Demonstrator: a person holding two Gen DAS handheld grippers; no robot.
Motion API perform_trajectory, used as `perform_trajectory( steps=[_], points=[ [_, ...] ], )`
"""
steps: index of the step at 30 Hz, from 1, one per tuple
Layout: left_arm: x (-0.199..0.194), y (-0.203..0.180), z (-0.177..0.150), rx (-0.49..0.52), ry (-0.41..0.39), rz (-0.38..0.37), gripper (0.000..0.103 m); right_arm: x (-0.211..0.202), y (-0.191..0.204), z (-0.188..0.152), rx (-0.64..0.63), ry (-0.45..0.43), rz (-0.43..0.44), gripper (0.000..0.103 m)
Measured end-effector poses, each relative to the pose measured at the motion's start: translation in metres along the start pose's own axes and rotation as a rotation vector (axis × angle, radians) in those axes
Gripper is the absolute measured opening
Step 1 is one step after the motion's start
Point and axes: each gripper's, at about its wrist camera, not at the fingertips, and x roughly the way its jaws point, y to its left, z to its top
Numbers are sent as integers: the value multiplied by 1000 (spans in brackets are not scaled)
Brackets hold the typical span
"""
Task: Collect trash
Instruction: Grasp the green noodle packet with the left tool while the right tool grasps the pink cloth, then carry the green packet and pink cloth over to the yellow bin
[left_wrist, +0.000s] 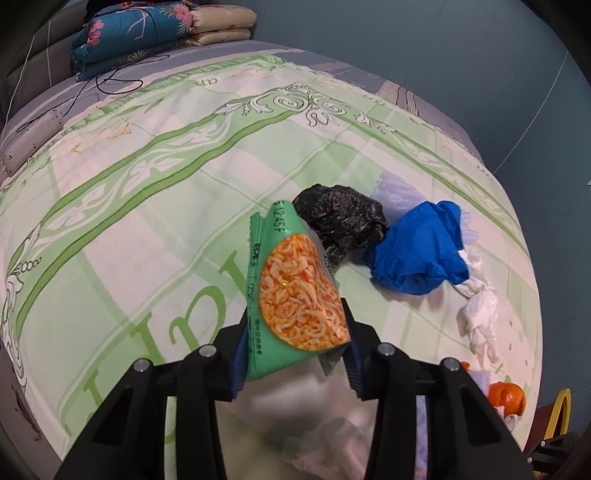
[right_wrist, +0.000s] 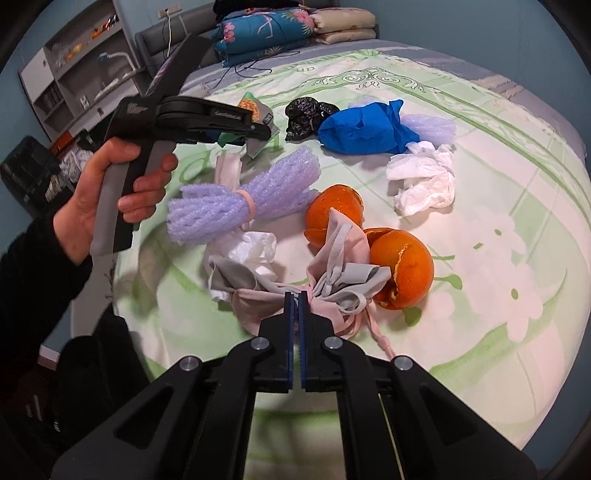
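Observation:
On the green-patterned bedspread (right_wrist: 480, 206) lies a spread of trash. My left gripper (left_wrist: 295, 343) is shut on a green snack wrapper (left_wrist: 295, 280) with an orange noodle picture, held upright above the bed. Beyond it lie a crumpled black plastic bag (left_wrist: 340, 221), a blue glove (left_wrist: 417, 251) and white tissue (left_wrist: 480, 314). My right gripper (right_wrist: 296, 295) is shut, its tips pinching a bunched pink and grey cloth mask (right_wrist: 332, 273). Orange peels (right_wrist: 402, 273) lie right beside the mask. A purple foam net bundle (right_wrist: 240, 199) sits to the left. A hand holds the left gripper (right_wrist: 258, 129).
Folded quilts (right_wrist: 266, 29) are stacked at the head of the bed, with a black cable (left_wrist: 110, 81) trailing in front of them. A shelf unit (right_wrist: 74, 74) stands at the left. More tissue (right_wrist: 424, 177) and another foam net (right_wrist: 432, 127) lie mid-bed. The bed's edge runs close below both grippers.

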Motion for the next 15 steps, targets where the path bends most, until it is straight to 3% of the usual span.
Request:
perform_trajectory(
  steps=[15],
  points=[
    [-82,3,-30,-23,-123,-84,40,-68,1,1,62,-141,28,0]
  ],
)
